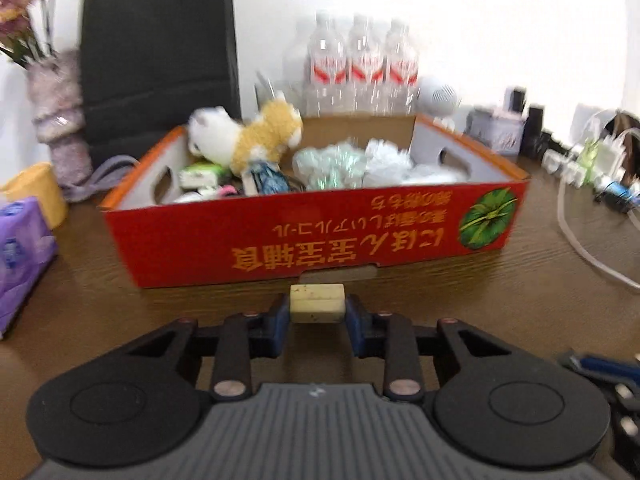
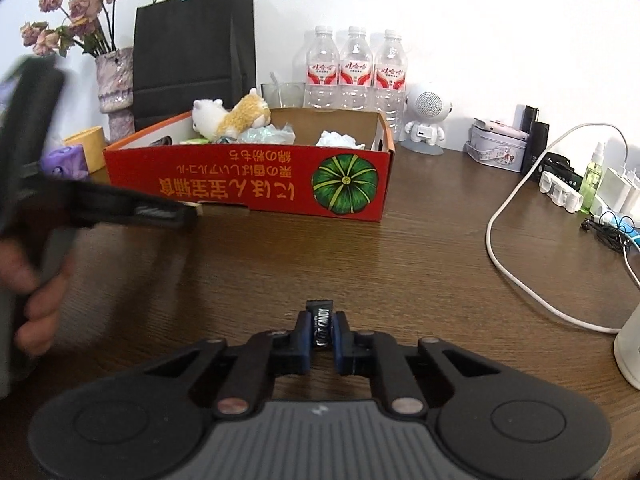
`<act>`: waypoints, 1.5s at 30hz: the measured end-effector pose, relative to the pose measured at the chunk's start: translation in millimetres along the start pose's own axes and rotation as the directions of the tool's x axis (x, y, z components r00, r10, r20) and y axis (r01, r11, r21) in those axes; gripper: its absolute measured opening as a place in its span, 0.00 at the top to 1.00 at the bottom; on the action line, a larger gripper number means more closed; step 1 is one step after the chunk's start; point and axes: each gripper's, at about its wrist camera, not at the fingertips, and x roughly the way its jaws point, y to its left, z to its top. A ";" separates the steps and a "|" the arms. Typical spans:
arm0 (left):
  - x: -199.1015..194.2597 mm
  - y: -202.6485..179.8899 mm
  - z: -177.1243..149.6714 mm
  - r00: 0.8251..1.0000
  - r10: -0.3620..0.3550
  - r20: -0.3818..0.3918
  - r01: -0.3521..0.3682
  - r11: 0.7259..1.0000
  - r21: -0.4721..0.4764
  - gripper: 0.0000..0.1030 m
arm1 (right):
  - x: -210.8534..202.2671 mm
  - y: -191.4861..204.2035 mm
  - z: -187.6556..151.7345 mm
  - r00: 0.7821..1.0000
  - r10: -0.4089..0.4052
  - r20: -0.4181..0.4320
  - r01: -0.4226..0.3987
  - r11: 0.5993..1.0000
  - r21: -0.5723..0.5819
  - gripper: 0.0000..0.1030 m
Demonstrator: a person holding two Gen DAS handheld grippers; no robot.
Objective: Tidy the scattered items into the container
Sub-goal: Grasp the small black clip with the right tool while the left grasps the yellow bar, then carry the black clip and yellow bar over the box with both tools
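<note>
A red cardboard box with a green pumpkin print stands on the brown table; it also shows in the right wrist view. It holds a plush toy, crumpled bags and small items. My left gripper is shut on a cream eraser-like block, close in front of the box's near wall. In the right wrist view the left gripper reaches in from the left, just before the box. My right gripper is shut on a black candy packet, above the table, well short of the box.
Behind the box stand a black paper bag, three water bottles, a glass, a flower vase and a white robot speaker. A purple tissue pack lies left. A white cable, chargers and tins sit right.
</note>
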 end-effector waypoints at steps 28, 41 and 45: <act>-267.3 5.3 -108.5 0.873 0.186 0.451 -0.125 0.979 -0.161 0.70 | -182.7 81.5 -47.5 0.887 0.047 0.459 -0.068 0.997 0.029 0.91; -210.2 18.8 -43.8 0.867 0.161 0.471 -0.077 0.978 -0.193 0.70 | -147.7 56.1 0.8 0.863 -0.008 0.506 -0.033 0.997 0.071 0.91; -156.0 23.4 13.7 0.881 0.098 0.463 -0.033 0.989 -0.145 0.70 | -101.6 31.1 59.8 0.893 0.052 0.448 -0.107 0.989 0.099 0.90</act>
